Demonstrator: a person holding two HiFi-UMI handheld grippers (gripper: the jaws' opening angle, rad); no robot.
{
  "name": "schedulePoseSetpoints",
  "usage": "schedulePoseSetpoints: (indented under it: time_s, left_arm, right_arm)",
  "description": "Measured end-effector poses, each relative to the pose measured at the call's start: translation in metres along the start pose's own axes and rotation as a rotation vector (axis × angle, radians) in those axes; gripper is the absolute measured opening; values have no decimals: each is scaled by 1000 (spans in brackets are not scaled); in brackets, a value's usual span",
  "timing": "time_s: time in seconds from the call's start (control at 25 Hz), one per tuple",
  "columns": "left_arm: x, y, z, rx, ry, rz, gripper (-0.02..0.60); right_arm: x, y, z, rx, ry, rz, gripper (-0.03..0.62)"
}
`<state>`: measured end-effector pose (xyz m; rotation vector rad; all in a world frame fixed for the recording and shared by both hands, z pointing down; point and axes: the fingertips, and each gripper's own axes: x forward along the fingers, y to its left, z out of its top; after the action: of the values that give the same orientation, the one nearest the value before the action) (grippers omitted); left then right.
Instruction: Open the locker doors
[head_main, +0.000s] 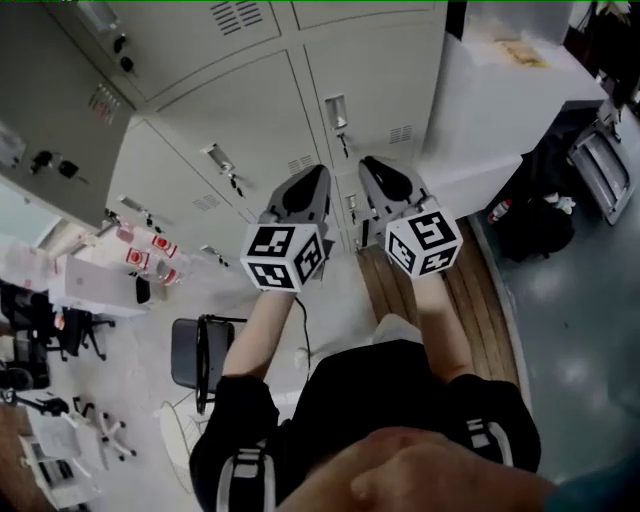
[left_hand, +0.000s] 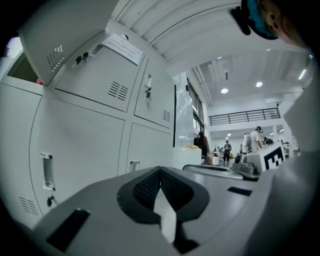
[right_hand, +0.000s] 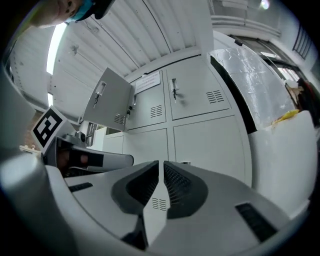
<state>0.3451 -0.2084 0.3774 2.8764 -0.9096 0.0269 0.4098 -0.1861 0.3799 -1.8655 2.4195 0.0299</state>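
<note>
Facing lockers (head_main: 250, 120) at 12 o'clock. Left gripper (head_main: 318, 172) fingers clenched, empty; right gripper (head_main: 368, 162) fingers a slit apart, empty. One door (right_hand: 107, 100) open at 10 o'clock.

Grey glossy floor (head_main: 570, 300); wooden strip (head_main: 490, 310); black chair (head_main: 187, 352) at left; round ceiling lights (left_hand: 224, 91); balcony railing (left_hand: 245, 116).

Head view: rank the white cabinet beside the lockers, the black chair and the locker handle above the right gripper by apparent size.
1. White cabinet: clearly largest.
2. Black chair: well behind the cabinet.
3. Locker handle: plainly smallest.
</note>
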Motion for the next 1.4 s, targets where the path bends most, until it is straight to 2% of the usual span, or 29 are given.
schedulePoseSetpoints:
  time_s: [0.2,0.4,0.52,0.88,1.0,1.2,1.4]
  left_arm:
    - [39,-38,31,-20,10,117,11]
    - [31,-35,86,-9,-35,222,11]
    - [33,-38,101,-4,-57,240,11]
    - [29,-41,98,-21,-69,282,11]
    - [25,-38,106,-5,-57,290,11]
    - [28,-28,133,14,-94,311,11]
    - [48,-20,166,95,-125,347,11]
  right_arm:
    - [-9,-51,40,-38,40,71,44]
    - [-2,-42,93,-75,13,212,46]
    - [3,-38,107,-115,8,260,46]
    - [11,-30,113,-156,-1,361,46]
    - [13,-30,121,-147,-17,365,46]
    - [13,-30,121,-141,-21,373,46]
    - [13,-45,117,-106,-34,364,46]
